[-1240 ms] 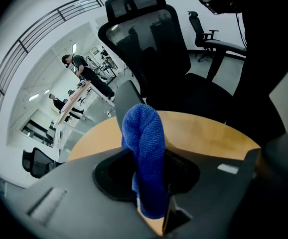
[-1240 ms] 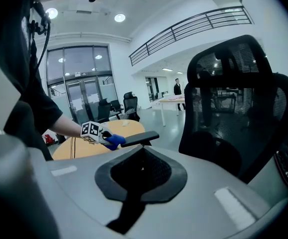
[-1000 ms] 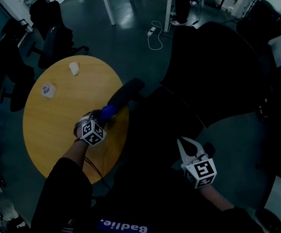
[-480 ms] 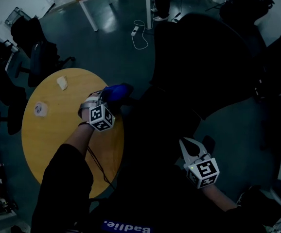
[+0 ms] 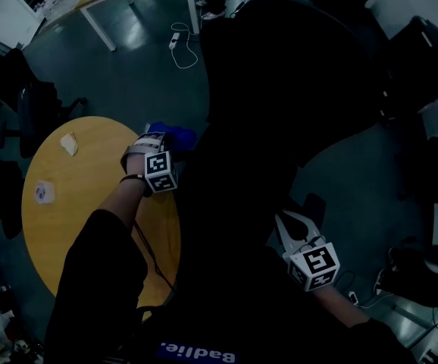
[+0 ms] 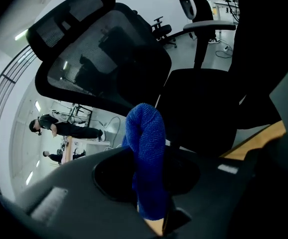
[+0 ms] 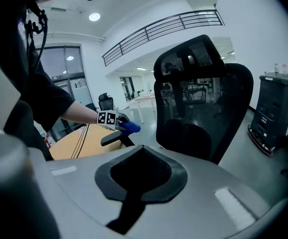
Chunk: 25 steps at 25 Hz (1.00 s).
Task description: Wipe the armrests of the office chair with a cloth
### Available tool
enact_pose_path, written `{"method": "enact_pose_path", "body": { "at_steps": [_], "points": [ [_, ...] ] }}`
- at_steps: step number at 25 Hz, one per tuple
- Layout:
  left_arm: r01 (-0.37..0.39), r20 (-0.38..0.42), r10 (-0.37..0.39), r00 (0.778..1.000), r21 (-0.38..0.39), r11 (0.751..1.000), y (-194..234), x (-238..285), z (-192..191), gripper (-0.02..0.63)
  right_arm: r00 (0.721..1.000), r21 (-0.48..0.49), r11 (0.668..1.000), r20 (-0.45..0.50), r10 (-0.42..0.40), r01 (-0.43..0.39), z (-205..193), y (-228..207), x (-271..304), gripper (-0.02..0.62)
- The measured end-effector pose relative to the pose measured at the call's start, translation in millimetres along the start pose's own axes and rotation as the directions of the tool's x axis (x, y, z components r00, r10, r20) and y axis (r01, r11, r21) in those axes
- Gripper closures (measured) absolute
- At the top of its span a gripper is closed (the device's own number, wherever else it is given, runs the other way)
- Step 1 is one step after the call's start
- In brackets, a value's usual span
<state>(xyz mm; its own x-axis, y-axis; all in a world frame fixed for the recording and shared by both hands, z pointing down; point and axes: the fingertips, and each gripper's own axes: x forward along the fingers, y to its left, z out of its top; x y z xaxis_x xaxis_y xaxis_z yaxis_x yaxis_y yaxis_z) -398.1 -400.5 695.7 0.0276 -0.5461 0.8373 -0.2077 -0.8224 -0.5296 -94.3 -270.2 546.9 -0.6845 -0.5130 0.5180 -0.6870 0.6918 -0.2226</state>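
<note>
The left gripper [image 5: 157, 139] is clenched on the blue cloth [image 6: 145, 148], which bulges past its fingertips at the end of the chair [image 7: 199, 108] armrest [image 7: 109, 137]. The right gripper [image 5: 283, 222] is closed with nothing in it, well apart.

The head view looks steeply down from above the person onto the chair [image 5: 280, 89], the round table [image 5: 60, 203], the left gripper [image 5: 157, 139] and the right gripper [image 5: 282, 221], all well below it. The left gripper view sits low and very near the chair, facing up along its jaws at the mesh back, with a strip of the table at its right edge. The right gripper view faces level across the room with the same back close at its right, and shares the table and left gripper with the head view.
</note>
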Motion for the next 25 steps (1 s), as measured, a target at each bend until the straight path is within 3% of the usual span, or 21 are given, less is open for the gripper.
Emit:
{"method": "enact_pose_path", "body": {
  "at_steps": [4, 10, 19, 25],
  "points": [
    [0.048, 0.004, -0.048, 0.999, 0.017, 0.999, -19.8, -5.5, 2.8, 0.485, 1.000, 0.008, 1.000, 0.004, -0.001, 0.001, 1.8, -4.7, -4.7, 0.591],
    [0.100, -0.008, -0.100, 0.995, -0.046, 0.994, -66.4, -25.4, -12.7, 0.485, 0.999, -0.004, 0.999, 0.013, 0.035, -0.035, 3.1, 1.5, -7.2, 0.591],
    [0.108, -0.044, -0.118, 0.992, -0.195, 0.975, -125.8, -57.5, -28.9, 0.485, 0.993, -0.057, 0.992, 0.016, 0.116, -0.115, 3.7, 12.8, -13.7, 0.591],
    [0.101, -0.069, -0.130, 0.989, -0.323, 0.941, -160.6, -76.0, -37.4, 0.485, 0.987, -0.078, 0.985, 0.029, 0.158, -0.155, 2.7, 11.7, -21.3, 0.591]
  ]
}}
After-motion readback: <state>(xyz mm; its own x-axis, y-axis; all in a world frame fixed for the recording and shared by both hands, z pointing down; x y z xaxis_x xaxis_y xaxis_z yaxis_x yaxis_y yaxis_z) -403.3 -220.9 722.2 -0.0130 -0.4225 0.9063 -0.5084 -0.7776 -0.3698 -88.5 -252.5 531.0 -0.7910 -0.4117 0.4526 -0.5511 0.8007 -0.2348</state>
